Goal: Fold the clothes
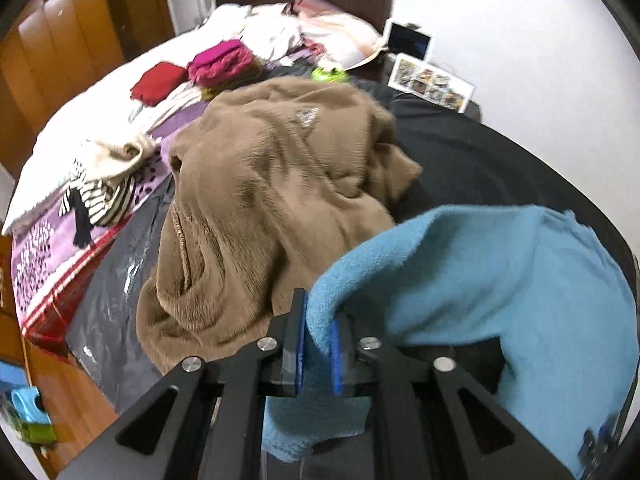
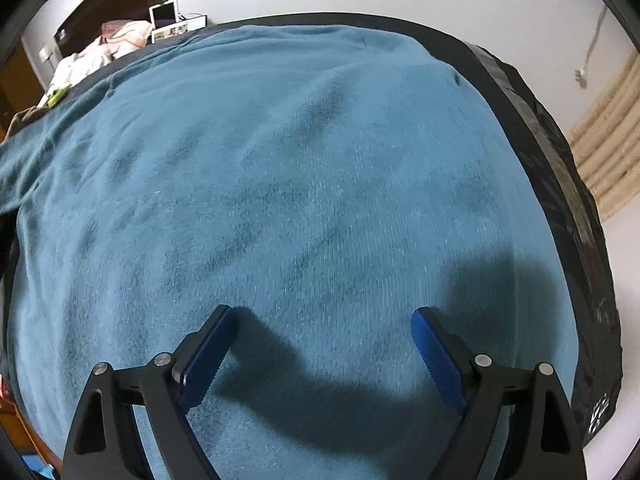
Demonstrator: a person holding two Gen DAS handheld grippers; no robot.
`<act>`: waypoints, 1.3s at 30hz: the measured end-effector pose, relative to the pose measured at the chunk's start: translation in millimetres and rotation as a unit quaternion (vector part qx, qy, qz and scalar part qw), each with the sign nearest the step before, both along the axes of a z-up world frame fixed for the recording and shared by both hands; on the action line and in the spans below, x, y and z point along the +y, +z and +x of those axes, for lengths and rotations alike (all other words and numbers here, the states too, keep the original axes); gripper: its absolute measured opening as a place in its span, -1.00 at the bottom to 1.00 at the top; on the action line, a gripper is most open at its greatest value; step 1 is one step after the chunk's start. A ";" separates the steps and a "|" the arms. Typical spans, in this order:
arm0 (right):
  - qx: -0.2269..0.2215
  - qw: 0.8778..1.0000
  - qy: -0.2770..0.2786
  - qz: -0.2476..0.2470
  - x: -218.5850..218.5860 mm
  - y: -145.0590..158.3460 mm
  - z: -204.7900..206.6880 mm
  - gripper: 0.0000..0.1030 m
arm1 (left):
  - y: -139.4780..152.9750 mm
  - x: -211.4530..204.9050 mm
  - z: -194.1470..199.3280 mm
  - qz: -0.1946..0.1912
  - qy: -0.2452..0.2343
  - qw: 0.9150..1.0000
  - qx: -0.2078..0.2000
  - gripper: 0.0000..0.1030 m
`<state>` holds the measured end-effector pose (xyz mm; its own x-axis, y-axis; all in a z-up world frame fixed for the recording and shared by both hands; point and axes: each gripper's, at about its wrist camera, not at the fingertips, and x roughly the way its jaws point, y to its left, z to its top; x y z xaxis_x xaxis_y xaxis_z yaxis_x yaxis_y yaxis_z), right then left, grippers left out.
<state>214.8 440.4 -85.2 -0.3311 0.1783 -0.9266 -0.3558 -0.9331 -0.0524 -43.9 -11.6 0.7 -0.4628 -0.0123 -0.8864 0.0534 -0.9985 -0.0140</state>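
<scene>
A blue fleece garment point(image 2: 304, 184) lies spread flat on the black sheet point(image 2: 532, 128) over the bed. My left gripper point(image 1: 318, 320) is shut on a fold of this blue garment point(image 1: 488, 272) and holds it lifted off the bed. My right gripper point(image 2: 322, 320) is open, its blue pads point(image 2: 438, 360) wide apart just above the flat blue fabric, and holds nothing. A brown fuzzy garment point(image 1: 272, 208) lies crumpled on the bed beyond the left gripper.
Further up the bed lie a striped and cream pile point(image 1: 108, 176), a red folded piece point(image 1: 158, 82), a magenta knit point(image 1: 222, 62) and pale bedding point(image 1: 340, 36). A photo frame point(image 1: 434, 82) stands by the wall. Wooden wardrobes point(image 1: 60, 48) stand at left.
</scene>
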 end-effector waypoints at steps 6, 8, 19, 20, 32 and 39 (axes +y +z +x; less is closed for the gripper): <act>0.001 1.000 -0.014 0.000 -1.9 1.5 9.9 0.76 | 2.9 -30.2 -29.6 -0.026 0.058 0.998 0.004 0.10; 0.006 1.000 -0.017 0.001 -1.1 1.8 13.2 0.76 | 8.5 -47.3 -35.7 -0.036 0.086 0.996 0.011 0.19; 0.027 1.000 -0.007 -0.009 12.4 0.9 15.3 0.78 | 30.5 -5.4 2.9 -0.063 0.021 0.997 0.041 0.34; 0.039 0.999 -0.010 -0.009 18.8 6.5 19.4 0.78 | 27.2 11.1 10.2 -0.060 0.002 0.998 0.037 0.37; 0.100 0.990 -0.094 0.010 121.2 41.8 93.1 0.78 | -32.0 188.8 101.2 -0.011 -0.152 0.987 -0.046 0.37; 0.055 0.995 -0.080 -0.006 161.1 8.5 100.7 0.78 | -55.6 240.8 137.4 -0.038 -0.177 0.981 -0.063 0.37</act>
<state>315.5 601.5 -76.6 -0.3995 0.2269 -0.8882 -0.5033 -0.8641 0.0057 93.5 229.2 -55.0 -0.3367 0.0613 -0.9396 -0.3014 -0.9524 0.0458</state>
